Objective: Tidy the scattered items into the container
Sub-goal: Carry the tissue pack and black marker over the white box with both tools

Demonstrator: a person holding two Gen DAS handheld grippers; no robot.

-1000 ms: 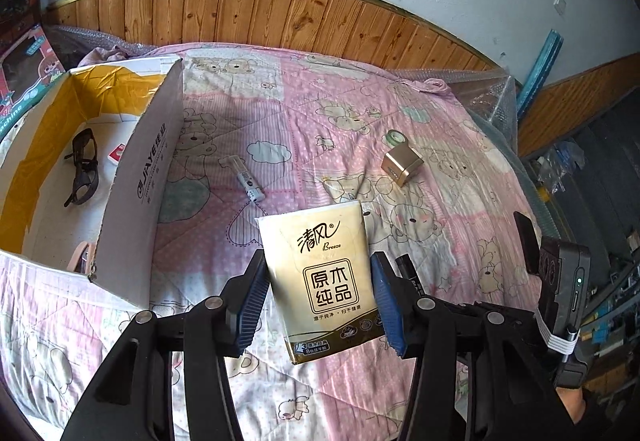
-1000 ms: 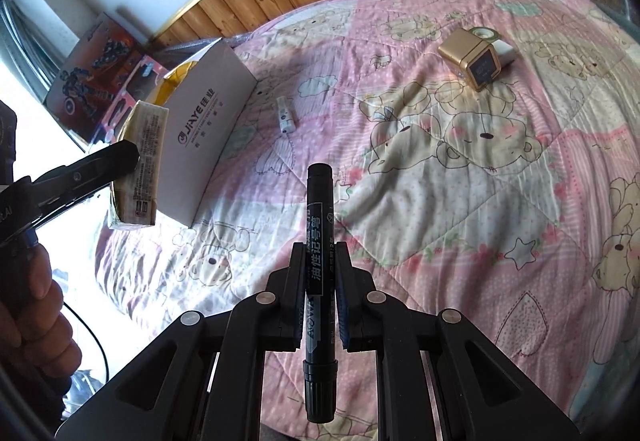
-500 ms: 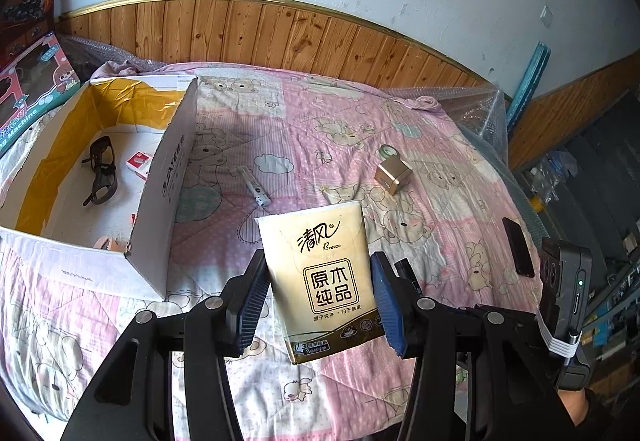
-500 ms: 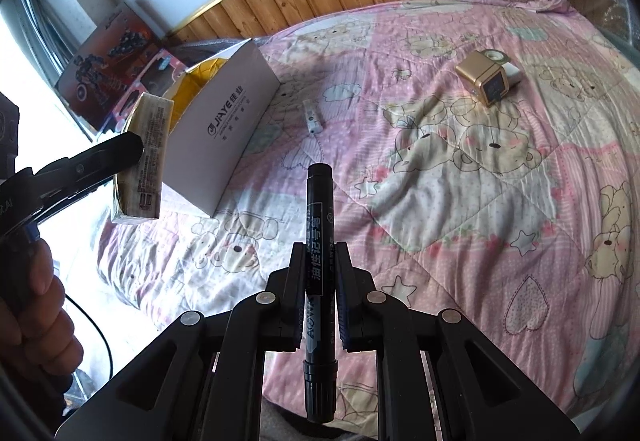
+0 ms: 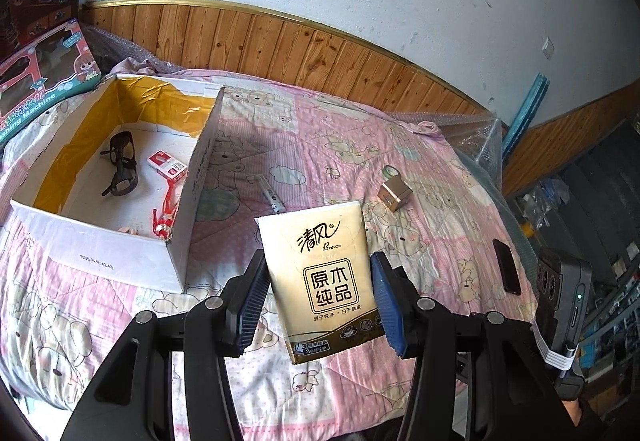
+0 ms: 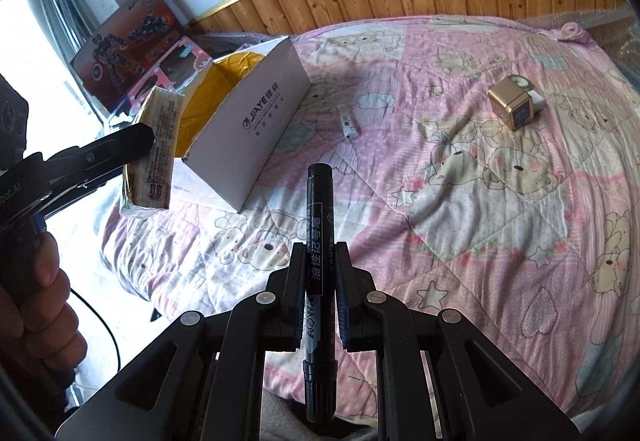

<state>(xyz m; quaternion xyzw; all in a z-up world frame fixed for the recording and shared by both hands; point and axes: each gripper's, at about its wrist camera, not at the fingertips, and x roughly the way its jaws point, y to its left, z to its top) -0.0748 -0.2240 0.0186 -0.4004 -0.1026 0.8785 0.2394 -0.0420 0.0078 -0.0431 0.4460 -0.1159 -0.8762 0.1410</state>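
Box "JIAYE" | left tongs pinch "Breeze" tissue pack | right tongs pinch marker

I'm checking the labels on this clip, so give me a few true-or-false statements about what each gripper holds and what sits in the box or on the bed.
1. The left gripper is shut on the tissue pack. True.
2. The right gripper is open. False: it is shut on the black marker.
3. The dark glasses lie inside the cardboard box. True.
4. The gold cube is in the box. False: it sits on the pink quilt.
5. The tissue pack rests in the box. False: it is held in the air.
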